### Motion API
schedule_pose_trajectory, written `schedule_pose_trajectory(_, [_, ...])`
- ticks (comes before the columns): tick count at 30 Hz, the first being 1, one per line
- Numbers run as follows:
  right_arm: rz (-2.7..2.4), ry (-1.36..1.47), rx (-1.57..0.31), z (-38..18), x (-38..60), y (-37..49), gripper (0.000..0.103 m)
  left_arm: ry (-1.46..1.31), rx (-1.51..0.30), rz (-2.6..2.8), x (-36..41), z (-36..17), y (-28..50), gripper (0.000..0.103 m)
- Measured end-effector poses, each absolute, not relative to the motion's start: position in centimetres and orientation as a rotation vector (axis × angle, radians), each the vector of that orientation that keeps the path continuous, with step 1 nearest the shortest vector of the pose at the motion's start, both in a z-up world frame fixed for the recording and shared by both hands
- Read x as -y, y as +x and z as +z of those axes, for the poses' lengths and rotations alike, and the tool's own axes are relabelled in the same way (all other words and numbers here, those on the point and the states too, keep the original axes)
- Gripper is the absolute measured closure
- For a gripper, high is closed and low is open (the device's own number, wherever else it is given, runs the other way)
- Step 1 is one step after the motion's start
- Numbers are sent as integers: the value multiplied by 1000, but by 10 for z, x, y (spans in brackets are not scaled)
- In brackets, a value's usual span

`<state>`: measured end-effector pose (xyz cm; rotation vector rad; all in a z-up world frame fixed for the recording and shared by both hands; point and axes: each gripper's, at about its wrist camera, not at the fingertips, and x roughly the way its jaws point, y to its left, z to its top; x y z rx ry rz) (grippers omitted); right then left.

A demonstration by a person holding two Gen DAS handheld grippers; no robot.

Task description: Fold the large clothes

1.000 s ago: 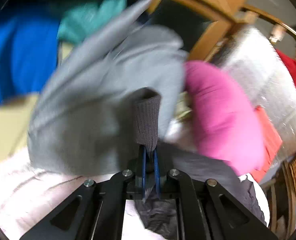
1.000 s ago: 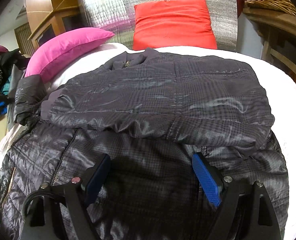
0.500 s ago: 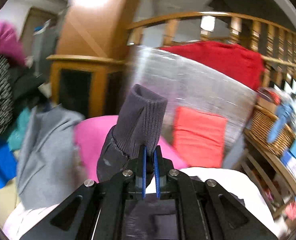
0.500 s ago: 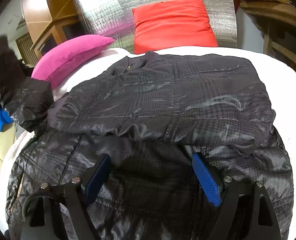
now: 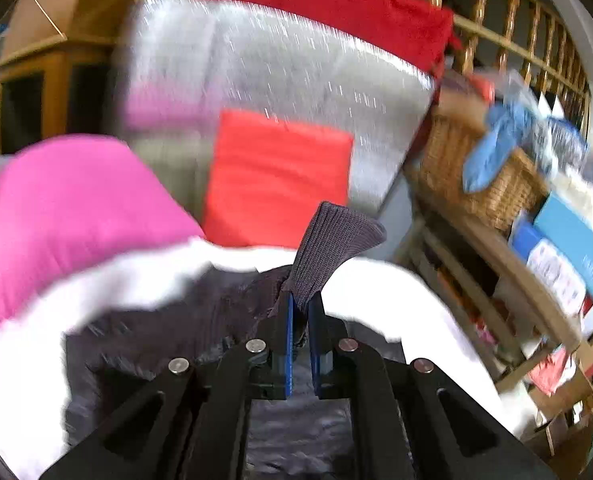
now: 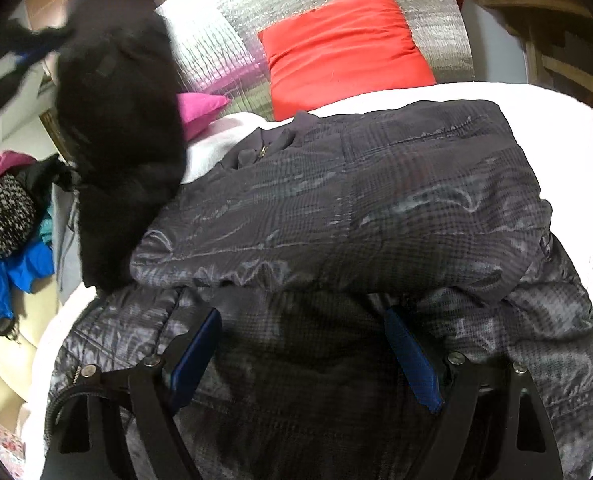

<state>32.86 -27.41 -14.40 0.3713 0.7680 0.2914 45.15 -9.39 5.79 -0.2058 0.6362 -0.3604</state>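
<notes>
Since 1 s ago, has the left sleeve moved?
Yes. In the right wrist view the sleeve has risen from low beside the pink pillow to above it, swinging in over the jacket.

A: What's the garment?

B: A dark, shiny quilted jacket [image 6: 336, 216] with a faint check, lying flat, collar and zip at the far end.

A: Folded?

B: Partly. Its upper part is doubled over the lower. One sleeve [image 6: 116, 128] is raised at the left, its grey ribbed cuff [image 5: 328, 244] standing upright.
</notes>
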Motion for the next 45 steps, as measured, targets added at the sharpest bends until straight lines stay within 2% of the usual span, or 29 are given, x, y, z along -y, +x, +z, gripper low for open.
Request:
schedule_pose_trajectory(5, [308,412,-758,-145,280,327,17,-204,-773,-358,132,-6,466,96])
schedule_pose_trajectory(10, [312,427,-755,-146,282,326,17,-228,-904,-368,138,-47,473,95])
schedule_pose_trajectory(11, [313,428,-755,-145,282,326,17,-246,-942,-378,139,-52,478,90])
schedule_pose_trajectory(12, [313,428,-755,-145,282,326,17,-257,-976,-391,141,-58,476,78])
schedule_pose_trajectory(13, [313,429,-755,-145,282,326,17,-276,-1004,-409,142,-59,475,70])
schedule_pose_trajectory(14, [313,429,-755,-145,282,326,17,-285,-1009,-419,140,-58,473,53])
schedule_pose_trajectory(15, [313,429,-755,-145,282,326,17,-290,-995,-427,136,-53,469,42])
schedule_pose_trajectory(18, [313,429,-756,-145,282,326,17,-306,-960,-460,120,-38,458,36])
schedule_pose_trajectory(23, [311,428,-761,-144,283,326,17,-356,-843,-372,43,-23,432,30])
schedule_pose_trajectory(27, [297,459,-796,-135,285,324,17,-407,-829,-148,-36,-52,421,29])
schedule_pose_trajectory(31, [363,683,-772,-112,299,319,17,-413,-841,-21,-84,-81,418,29])
schedule_pose_trajectory(36, [343,900,-786,-109,311,353,17,-433,-833,10,-100,-100,414,29])
schedule_pose_trajectory(39, [265,1035,-884,-134,315,376,17,-403,-816,9,-99,-100,411,29])
schedule_pose_trajectory(42, [207,1095,-896,-145,314,384,18,-390,-808,-2,-96,-100,410,29])
schedule_pose_trajectory(43, [201,1091,-892,-144,314,386,19,-387,-807,-3,-97,-98,410,29])
schedule_pose_trajectory(44, [187,1061,-889,-138,312,389,30,-379,-809,-5,-95,-98,410,29])
schedule_pose_trajectory(45, [169,1002,-914,-133,309,395,66,-370,-811,-7,-93,-98,410,29])
